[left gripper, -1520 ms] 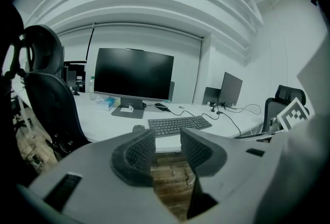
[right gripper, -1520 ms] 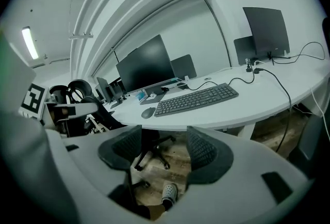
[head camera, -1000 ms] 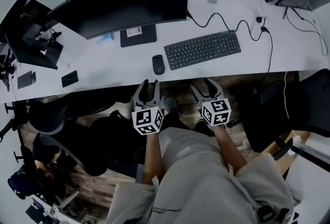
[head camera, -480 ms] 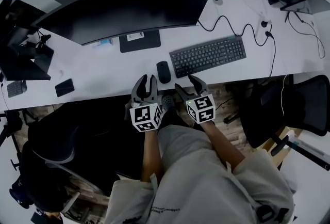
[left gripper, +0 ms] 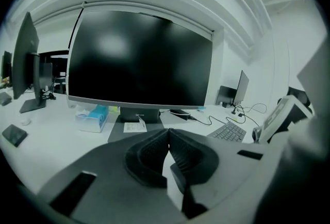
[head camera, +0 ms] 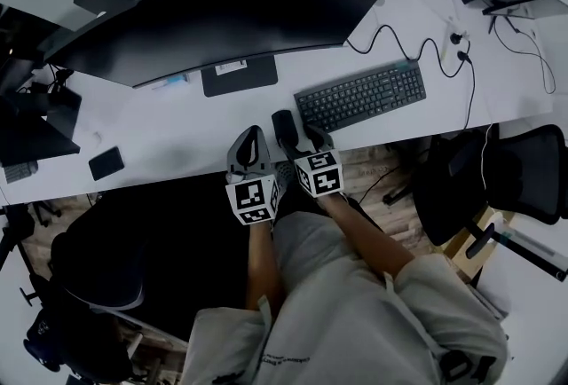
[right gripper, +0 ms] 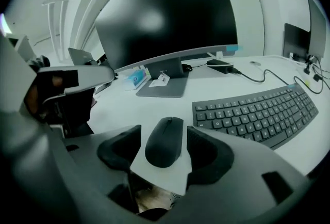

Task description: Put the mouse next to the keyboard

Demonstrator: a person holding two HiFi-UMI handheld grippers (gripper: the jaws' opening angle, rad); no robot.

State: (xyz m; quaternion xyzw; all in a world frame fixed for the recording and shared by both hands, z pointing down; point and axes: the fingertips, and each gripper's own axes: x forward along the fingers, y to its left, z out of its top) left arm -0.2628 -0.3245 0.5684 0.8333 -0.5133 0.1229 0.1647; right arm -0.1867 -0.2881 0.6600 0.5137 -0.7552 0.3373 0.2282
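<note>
We cannot read any words here. The monitor stand [left gripper: 138,113] has a tiny mark on its front, too small for us to read. A white card [left gripper: 135,126] on its base has print we cannot make out. The keyboard [right gripper: 258,112] keys have blurry white letters. The left cube [head camera: 255,200] and right cube [head camera: 320,176] show black and white square patterns.

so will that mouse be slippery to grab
Probably stiff and light: the mouse looks a small hard shell, no cable showing. Its smooth tapered sides could slip out of the open right gripper. Low and flat on the desk, it should slide, not roll.
</note>
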